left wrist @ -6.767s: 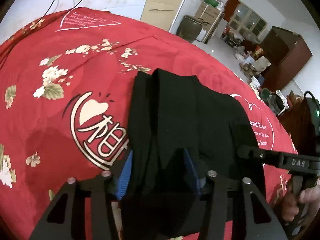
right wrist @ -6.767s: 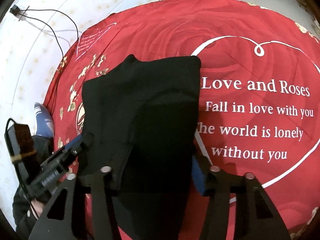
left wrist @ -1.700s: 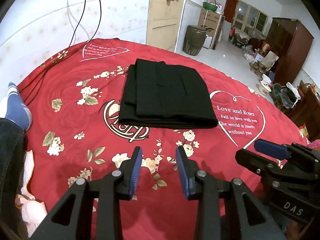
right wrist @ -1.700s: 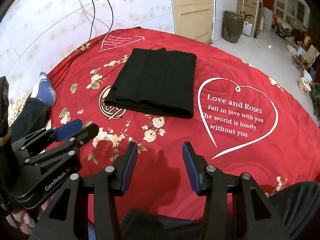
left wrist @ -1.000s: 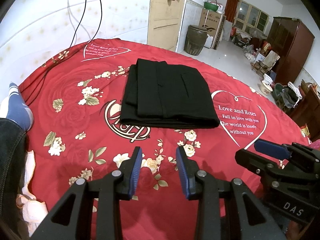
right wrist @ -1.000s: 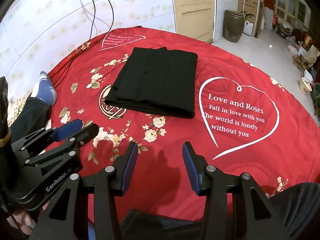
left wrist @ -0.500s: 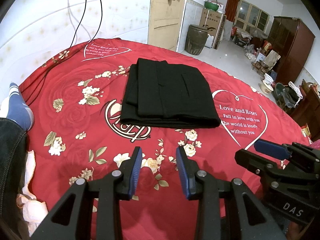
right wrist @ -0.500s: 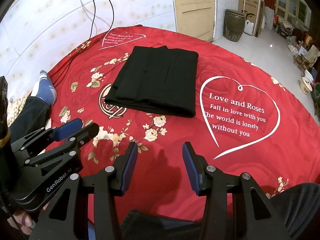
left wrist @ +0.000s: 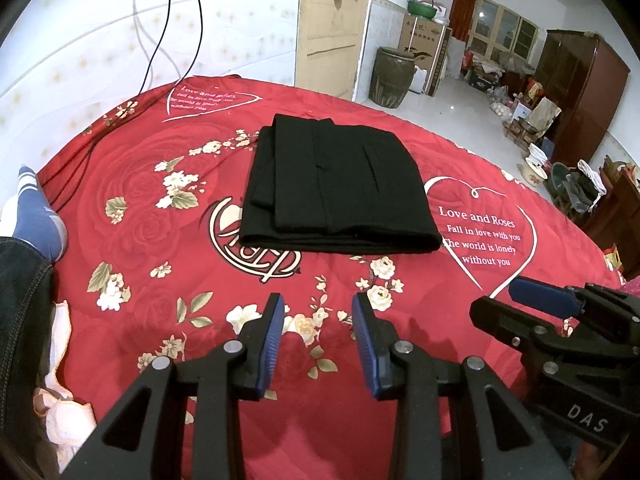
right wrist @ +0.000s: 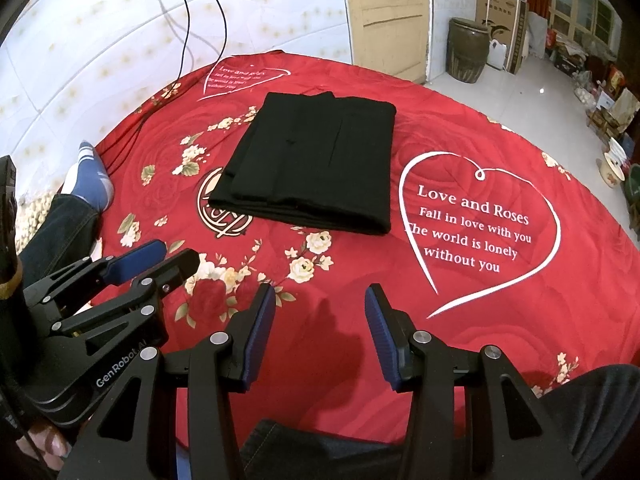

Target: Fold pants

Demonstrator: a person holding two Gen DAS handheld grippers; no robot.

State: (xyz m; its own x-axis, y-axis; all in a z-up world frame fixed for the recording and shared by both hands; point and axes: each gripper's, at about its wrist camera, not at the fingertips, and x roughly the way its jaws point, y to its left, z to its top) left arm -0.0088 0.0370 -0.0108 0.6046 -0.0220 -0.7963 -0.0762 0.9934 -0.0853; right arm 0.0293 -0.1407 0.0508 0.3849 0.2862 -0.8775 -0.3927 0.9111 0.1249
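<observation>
We see folded black fabric pants lying as a neat flat rectangle on a red quilted bedspread printed with cream flowers and white hearts. The pants sit near the middle of the bed, partly over a round cream emblem, just beside a heart reading "Love and Roses". Our left claw and right claw hover well short of the pants, side by side, each with blue-padded jaws spread apart and gripping nothing. A blue sock shows at the bed's left edge.
</observation>
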